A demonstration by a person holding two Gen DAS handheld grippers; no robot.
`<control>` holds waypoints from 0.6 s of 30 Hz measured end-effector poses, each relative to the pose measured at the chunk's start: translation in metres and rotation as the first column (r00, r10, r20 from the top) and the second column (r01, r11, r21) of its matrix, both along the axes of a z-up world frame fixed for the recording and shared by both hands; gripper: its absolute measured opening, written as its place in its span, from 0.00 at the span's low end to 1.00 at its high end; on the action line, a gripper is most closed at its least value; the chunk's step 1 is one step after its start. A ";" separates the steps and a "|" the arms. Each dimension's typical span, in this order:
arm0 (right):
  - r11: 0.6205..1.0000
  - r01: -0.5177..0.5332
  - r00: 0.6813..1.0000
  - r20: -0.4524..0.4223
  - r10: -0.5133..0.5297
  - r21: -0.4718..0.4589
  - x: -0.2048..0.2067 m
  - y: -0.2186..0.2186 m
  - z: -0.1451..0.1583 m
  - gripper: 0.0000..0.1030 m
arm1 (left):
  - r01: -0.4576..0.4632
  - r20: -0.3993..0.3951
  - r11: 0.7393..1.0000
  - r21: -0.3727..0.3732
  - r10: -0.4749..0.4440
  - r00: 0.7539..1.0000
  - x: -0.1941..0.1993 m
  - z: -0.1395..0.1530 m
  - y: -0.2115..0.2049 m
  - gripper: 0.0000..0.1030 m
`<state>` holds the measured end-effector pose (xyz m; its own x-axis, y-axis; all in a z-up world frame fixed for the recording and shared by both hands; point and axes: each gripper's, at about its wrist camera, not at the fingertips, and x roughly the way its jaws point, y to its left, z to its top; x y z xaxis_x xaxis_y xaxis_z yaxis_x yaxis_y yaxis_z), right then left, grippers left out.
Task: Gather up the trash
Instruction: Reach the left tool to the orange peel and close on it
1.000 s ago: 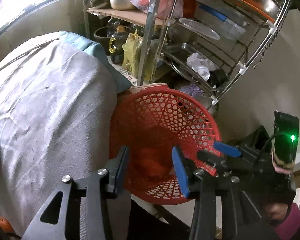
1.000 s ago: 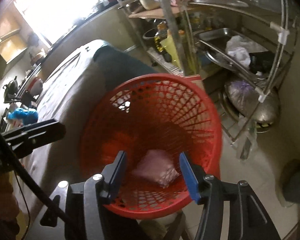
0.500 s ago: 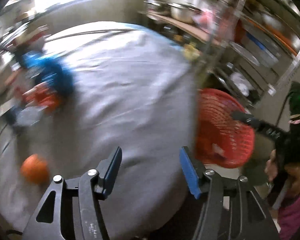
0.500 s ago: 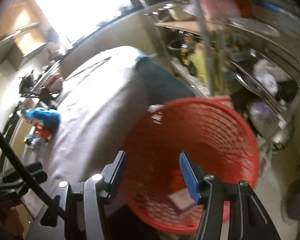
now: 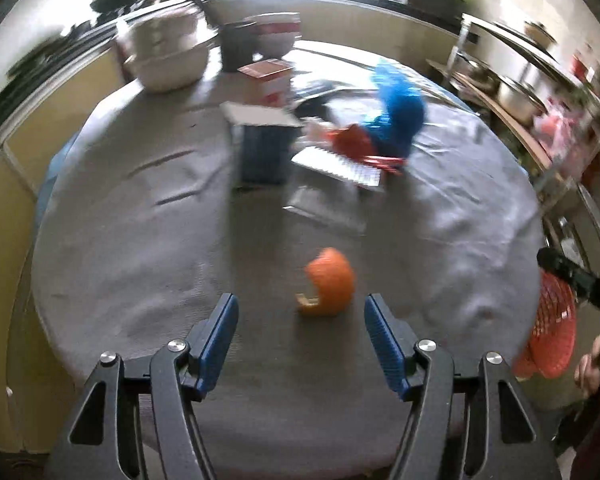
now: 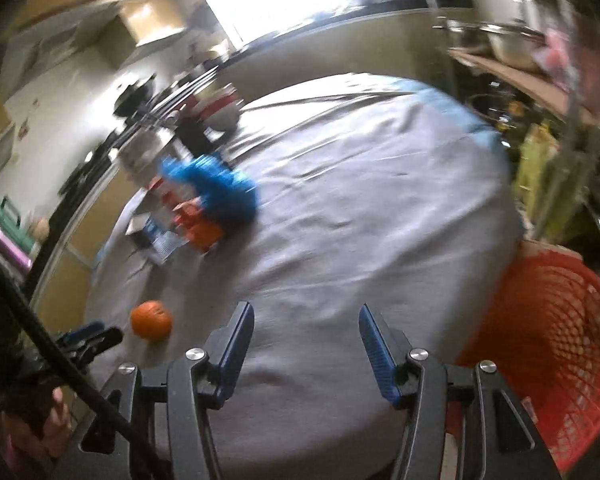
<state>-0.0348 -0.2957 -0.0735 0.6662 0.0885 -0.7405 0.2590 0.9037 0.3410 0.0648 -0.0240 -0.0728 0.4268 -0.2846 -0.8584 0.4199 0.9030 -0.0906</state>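
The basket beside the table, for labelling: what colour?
Red basket, clearest in the right wrist view.

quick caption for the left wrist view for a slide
Left tongs opening above an orange peel on the grey-clothed table, nothing between them.

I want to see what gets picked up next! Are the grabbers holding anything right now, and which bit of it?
Nothing is held. The left gripper is opening, empty, just short of the orange peel. The right gripper is open over bare tablecloth.
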 end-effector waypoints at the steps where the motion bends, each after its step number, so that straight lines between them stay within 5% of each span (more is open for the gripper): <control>1: 1.000 -0.027 1.000 -0.005 0.027 -0.009 0.007 0.009 0.000 0.57 | -0.015 -0.012 1.000 -0.007 0.015 1.000 0.004 -0.003 0.005 0.65; 10: 0.995 -0.104 0.994 -0.031 0.104 -0.010 0.030 0.041 -0.007 0.57 | -0.045 -0.147 0.991 -0.127 0.026 0.989 0.027 -0.022 0.007 0.65; 18: 0.998 -0.065 0.995 -0.076 0.066 0.018 0.025 0.031 -0.020 0.57 | -0.035 -0.163 0.987 -0.156 0.009 0.987 0.039 -0.031 -0.015 0.65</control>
<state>-0.0097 -0.2647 -0.0934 0.5999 0.1420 -0.7873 0.2256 0.9141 0.3368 0.1036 -0.0394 -0.1041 0.2937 -0.4143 -0.8614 0.3686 0.8806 -0.2979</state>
